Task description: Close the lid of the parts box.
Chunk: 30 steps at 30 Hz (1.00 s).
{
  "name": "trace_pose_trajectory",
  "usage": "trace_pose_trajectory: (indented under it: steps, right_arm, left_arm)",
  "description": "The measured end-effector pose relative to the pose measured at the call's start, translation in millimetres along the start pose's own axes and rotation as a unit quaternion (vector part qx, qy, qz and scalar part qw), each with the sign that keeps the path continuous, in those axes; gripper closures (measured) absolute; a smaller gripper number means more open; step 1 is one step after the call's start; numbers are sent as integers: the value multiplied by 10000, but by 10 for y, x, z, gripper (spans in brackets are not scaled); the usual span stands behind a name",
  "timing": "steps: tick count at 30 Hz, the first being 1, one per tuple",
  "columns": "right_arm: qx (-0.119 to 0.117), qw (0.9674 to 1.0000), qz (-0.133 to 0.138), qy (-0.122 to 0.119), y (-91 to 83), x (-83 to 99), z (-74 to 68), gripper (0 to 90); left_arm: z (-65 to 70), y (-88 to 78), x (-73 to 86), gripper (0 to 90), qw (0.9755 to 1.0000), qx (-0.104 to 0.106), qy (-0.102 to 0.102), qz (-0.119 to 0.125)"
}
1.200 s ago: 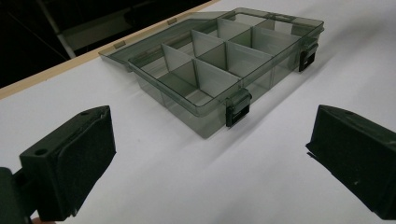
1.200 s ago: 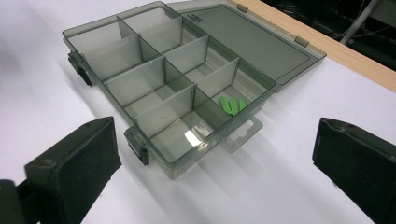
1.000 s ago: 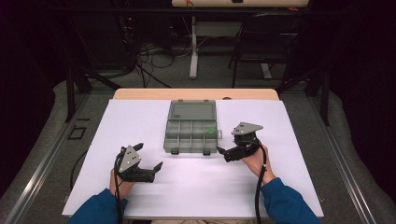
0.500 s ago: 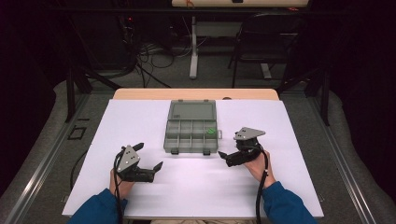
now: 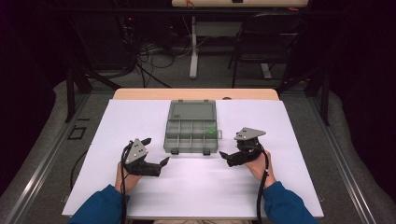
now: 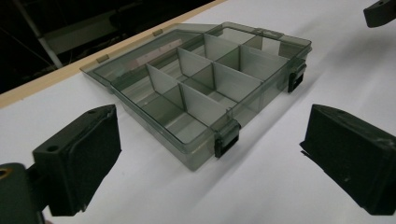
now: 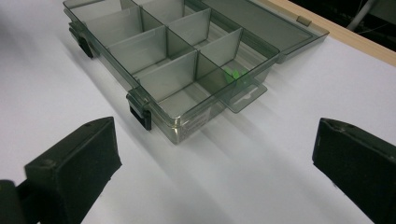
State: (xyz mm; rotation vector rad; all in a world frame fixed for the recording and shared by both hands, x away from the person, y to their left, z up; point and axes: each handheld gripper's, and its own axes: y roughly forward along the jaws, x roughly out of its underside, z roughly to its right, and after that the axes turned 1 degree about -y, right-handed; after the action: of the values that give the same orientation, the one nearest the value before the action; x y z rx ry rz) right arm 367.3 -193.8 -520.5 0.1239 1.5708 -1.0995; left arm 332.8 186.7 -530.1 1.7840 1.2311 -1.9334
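One clear box point(image 5: 191, 126) with little rooms sits open in the middle of the white table point(image 5: 93, 154), and a tiny green bit point(image 5: 211, 131) lies in one room. The left gripper point(image 5: 156, 151) and right gripper point(image 5: 224, 156) rest near it, jaws wide and empty. A bump could slide the light box or flip the green bit out.

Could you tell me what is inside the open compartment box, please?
The box holds one small green piece in a compartment on its right side; the other compartments look empty. What the piece is stays too small to tell.
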Motion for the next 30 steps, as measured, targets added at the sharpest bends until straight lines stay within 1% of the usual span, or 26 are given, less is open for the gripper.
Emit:
trace_pose_trajectory:
  steps: [1,3,7,9,11,12,16,20,21,23,26,27,30]
  right_arm:
    - [13,10000,-5,-5,-1,0,2,0]
    - [19,10000,-13,-15,-3,-4,8,0]
    - [26,10000,-14,-44,-1,-11,1,0]
    - [25,10000,-15,-39,1,-12,-1,0]
    - [2,10000,-26,-57,9,-16,-4,0]
    - [2,10000,-26,-57,9,-16,-4,0]
    - [-8,10000,-25,-32,10,-17,1,0]
    - [-12,10000,-37,-18,20,-19,3,0]
    - [-18,10000,-37,-21,27,-21,2,0]
    - [-36,10000,-54,-26,40,-28,-8,0]
    - [-61,10000,-67,-37,53,-31,-17,0]
    - [-79,9999,-80,-38,60,-32,-19,0]
    - [-81,9999,-83,-37,59,-31,-17,0]
  left_arm:
    - [-14,4,-17,44,10000,-14,3,22]
    - [-55,19,-47,43,10000,-34,-78,30]
    - [-129,97,-76,30,9998,-46,-179,-60]
    - [-140,121,-87,19,9998,-29,-177,-99]
    - [-156,194,-128,11,9997,-3,-144,-202]
    - [-156,194,-128,4,9997,-3,-144,-202]
    - [-185,305,-198,0,9995,59,-161,-272]
    - [-215,367,-233,0,9993,55,-187,-323]
    - [-238,404,-256,0,9991,30,-187,-375]
    - [-259,438,-280,0,9989,57,-207,-415]
    - [-271,476,-302,1,9986,47,-229,-474]
    - [-284,522,-318,1,9982,75,-255,-542]
    - [-286,572,-327,0,9979,63,-247,-603]
